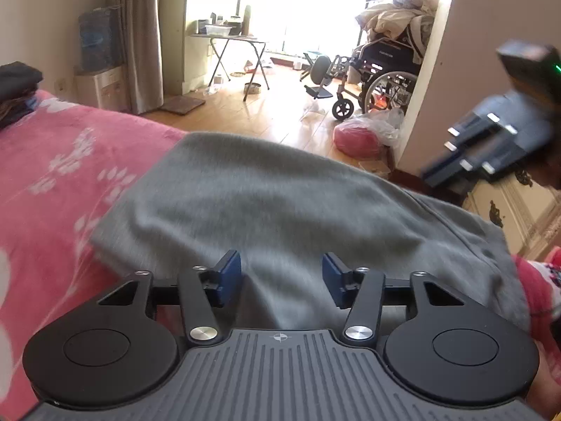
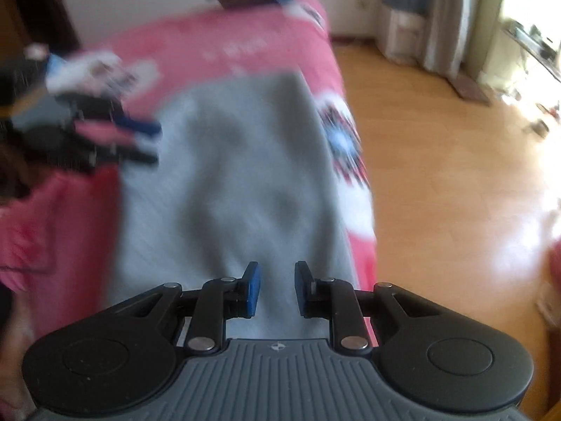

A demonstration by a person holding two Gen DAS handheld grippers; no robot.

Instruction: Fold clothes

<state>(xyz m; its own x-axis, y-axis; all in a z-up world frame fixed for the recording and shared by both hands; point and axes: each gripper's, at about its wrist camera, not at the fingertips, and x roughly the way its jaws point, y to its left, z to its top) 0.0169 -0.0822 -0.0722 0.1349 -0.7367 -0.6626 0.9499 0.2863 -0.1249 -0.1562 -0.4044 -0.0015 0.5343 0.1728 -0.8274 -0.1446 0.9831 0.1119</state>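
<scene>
Grey garment [image 1: 280,203] lies spread on the pink bedspread [image 1: 52,182] at the edge of the bed, its far end reaching the bed's border above the wooden floor [image 1: 266,112]. From left to right in the left wrist view: a dark stack of folded clothes [image 1: 17,87] sits at the far left on the bed, the garment fills the middle, and the right gripper [image 1: 455,161] hangs above the garment's right side. The left gripper [image 1: 281,277] hovers over the near part of the cloth with its jaws apart and nothing between them. In the right wrist view the right gripper shows its jaws a narrow way apart, also empty, with grey cloth below them. Judged from this, the step in hand is the approach between folds: neither tool has hold of the fabric. The next move calls for lowering both tools to one edge, closing on it, and carrying it over evenly. Containers: a clear plastic bag [image 1: 364,133] on the floor holds something pink; its contents cannot be identified further.
</scene>
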